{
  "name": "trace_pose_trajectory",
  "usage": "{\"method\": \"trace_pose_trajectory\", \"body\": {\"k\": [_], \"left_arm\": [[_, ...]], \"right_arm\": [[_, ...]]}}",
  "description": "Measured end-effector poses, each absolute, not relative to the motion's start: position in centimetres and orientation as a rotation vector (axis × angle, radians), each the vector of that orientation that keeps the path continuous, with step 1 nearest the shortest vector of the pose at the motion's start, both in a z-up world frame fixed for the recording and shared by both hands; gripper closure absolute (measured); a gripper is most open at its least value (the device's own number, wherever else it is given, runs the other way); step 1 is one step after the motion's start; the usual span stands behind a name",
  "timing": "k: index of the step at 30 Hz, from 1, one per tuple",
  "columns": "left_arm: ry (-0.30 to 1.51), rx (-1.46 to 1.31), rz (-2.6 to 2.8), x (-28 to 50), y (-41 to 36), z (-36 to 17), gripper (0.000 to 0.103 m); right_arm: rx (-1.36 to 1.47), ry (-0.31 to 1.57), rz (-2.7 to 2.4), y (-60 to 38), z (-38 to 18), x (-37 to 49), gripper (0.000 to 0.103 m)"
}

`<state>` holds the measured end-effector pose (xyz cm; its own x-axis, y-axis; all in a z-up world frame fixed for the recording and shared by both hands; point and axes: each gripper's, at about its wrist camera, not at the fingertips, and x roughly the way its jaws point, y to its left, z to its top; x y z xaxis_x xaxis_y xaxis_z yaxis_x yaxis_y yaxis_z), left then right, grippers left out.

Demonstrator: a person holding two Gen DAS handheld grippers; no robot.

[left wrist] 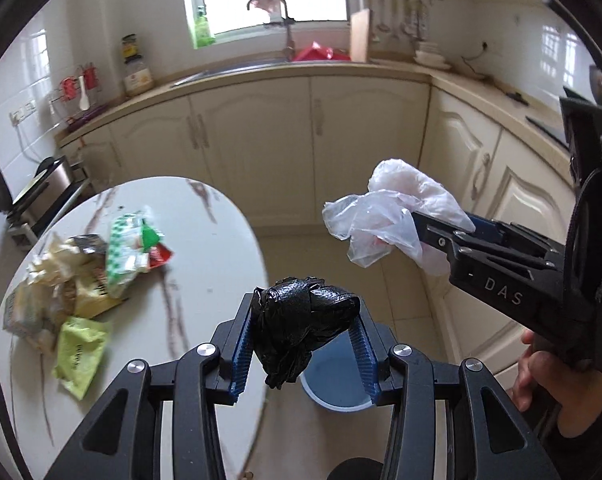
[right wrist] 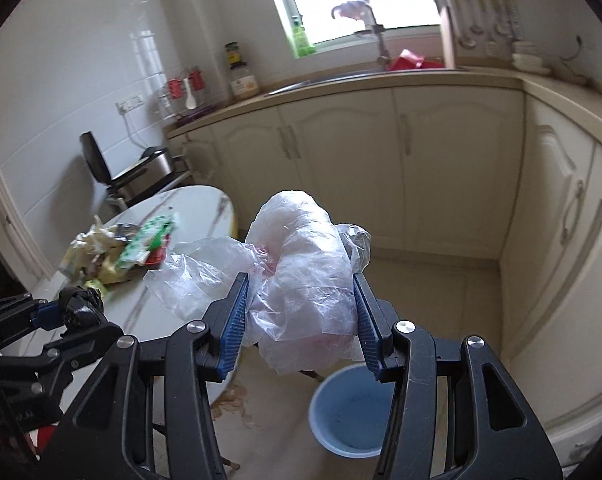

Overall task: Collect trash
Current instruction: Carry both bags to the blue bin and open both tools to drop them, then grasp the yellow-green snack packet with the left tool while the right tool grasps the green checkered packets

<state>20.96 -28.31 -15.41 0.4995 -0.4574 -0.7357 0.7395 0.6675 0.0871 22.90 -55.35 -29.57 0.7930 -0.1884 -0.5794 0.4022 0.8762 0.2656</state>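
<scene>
Left tool [left wrist: 305, 320]: nearest the left wrist camera, its 2 blue-padded fingers are closed on a crumpled black plastic bag [left wrist: 301, 332], which bulges above the pads and hangs below them. Directly beneath, on the floor, stands a blue bucket [left wrist: 333, 380]; this view shows only part of its rim and interior behind the bag.

Right tool [right wrist: 299, 316]: clamped on a crumpled clear plastic bag [right wrist: 297, 276], loose folds spilling left and right of the fingers. The right wrist view shows the bucket [right wrist: 349, 412] more fully, below and just right of the bag, with nothing clearly visible inside it.

Cross-check: the left wrist view shows the right tool [left wrist: 429, 228] from the side, held aloft with the clear bag [left wrist: 385, 216] at its tip, and the person's right hand [left wrist: 541, 376] on the grip. The right wrist view shows the left tool [right wrist: 67, 312] at lower left with the black bag [right wrist: 81, 308].

Round marble-patterned bench [left wrist: 205, 264]: a heap of wrappers [left wrist: 85, 272], green, yellow, red and cream, lies at its left part, well apart from both tools. The same pile [right wrist: 117, 252] appears smaller in the right wrist view.

Background: cream cabinets [left wrist: 309, 140], sink counter under a window.
</scene>
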Motion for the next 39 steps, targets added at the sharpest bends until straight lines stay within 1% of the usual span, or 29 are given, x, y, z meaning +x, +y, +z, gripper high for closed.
{"method": "trace_pose_trajectory", "body": {"k": [6, 7, 9, 12, 14, 15, 17, 19, 22, 26, 27, 30, 32, 33, 34, 39], "left_arm": [[0.842, 0.554, -0.771, 23.4, -37.1, -21.0, 0.062], [0.846, 0.569, -0.771, 24.2, -38.4, -21.7, 0.059], [0.857, 0.598, -0.757, 25.2, -40.5, -23.0, 0.058], [0.854, 0.632, -0.719, 27.2, -42.6, -24.5, 0.049], [0.844, 0.644, -0.684, 27.7, -43.6, -25.0, 0.031], [0.832, 0.649, -0.672, 27.7, -44.0, -25.1, 0.028], [0.809, 0.666, -0.647, 28.0, -44.6, -25.3, 0.018], [0.791, 0.671, -0.634, 28.6, -45.2, -25.6, 0.013], [0.773, 0.674, -0.609, 29.2, -45.8, -25.9, 0.013], [0.735, 0.632, -0.62, 27.7, -45.2, -24.2, 0.013], [0.716, 0.627, -0.625, 26.6, -44.9, -23.7, 0.013], [0.651, 0.624, -0.61, 25.4, -44.3, -22.4, 0.009], [0.621, 0.607, -0.601, 24.8, -43.6, -21.6, 0.006], [0.615, 0.594, -0.591, 24.6, -43.0, -21.1, 0.006], [0.609, 0.578, -0.583, 24.6, -42.4, -20.7, 0.006], [0.593, 0.496, -0.516, 24.6, -36.6, -18.3, 0.005]], "right_arm": [[0.46, 0.623, -0.418, -59.6, -33.3, 21.4, 0.056], [0.469, 0.631, -0.423, -60.2, -34.0, 21.3, 0.056], [0.487, 0.653, -0.436, -61.6, -35.4, 21.4, 0.056], [0.514, 0.684, -0.44, -62.7, -37.5, 21.8, 0.056], [0.53, 0.712, -0.439, -63.1, -39.1, 22.5, 0.056], [0.544, 0.729, -0.435, -63.3, -40.0, 22.9, 0.056], [0.568, 0.756, -0.432, -63.7, -41.7, 23.3, 0.056], [0.583, 0.782, -0.44, -63.7, -43.2, 23.6, 0.056], [0.605, 0.802, -0.436, -63.5, -44.6, 23.6, 0.056], [0.632, 0.86, -0.406, -62.8, -47.1, 24.4, 0.055], [0.648, 0.883, -0.397, -62.7, -47.9, 24.7, 0.051], [0.693, 0.912, -0.374, -62.4, -49.7, 24.8, 0.044], [0.725, 0.931, -0.364, -62.6, -50.5, 24.8, 0.032], [0.727, 0.935, -0.371, -62.4, -50.5, 24.6, 0.019], [0.723, 0.929, -0.375, -62.4, -50.4, 24.5, 0.016], [0.708, 0.859, -0.382, -61.4, -46.7, 23.4, 0.016]]}}
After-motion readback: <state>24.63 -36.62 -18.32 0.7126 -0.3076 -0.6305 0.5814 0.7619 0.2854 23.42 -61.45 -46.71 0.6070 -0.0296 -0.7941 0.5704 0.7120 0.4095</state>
